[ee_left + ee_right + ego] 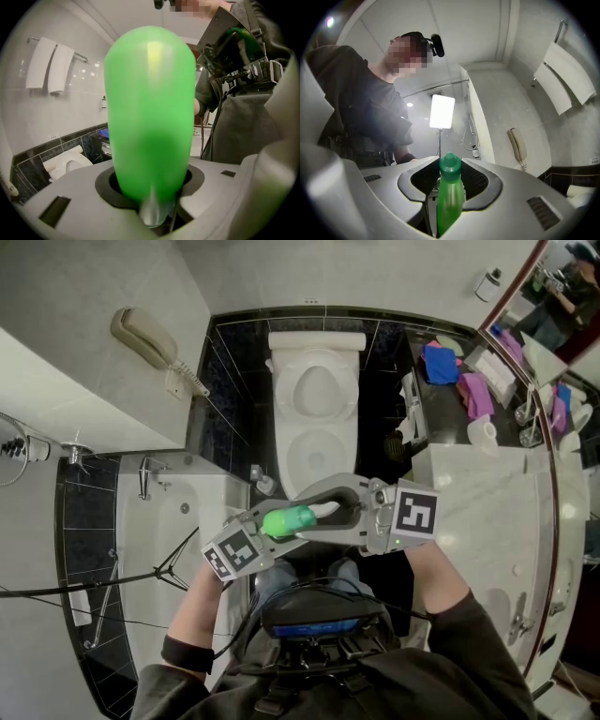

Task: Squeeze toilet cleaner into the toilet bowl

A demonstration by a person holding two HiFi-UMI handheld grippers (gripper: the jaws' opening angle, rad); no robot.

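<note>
The green bottle point(149, 117) is blurred at close range, hides the room behind, and its near end vanishes between the left tongs point(151, 185).

Green bottle point(289, 520), white toilet point(317, 399), black speckled tiles point(223, 367).

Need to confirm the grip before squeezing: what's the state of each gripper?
Left gripper: closed on the green bottle.
Right gripper: closed on the same bottle, below its cap.

Cameras: one head, two gripper.
Head view steeply down over toilet point(317, 442); gripper views close along their jaws, sharing the green bottle point(289, 520).
</note>
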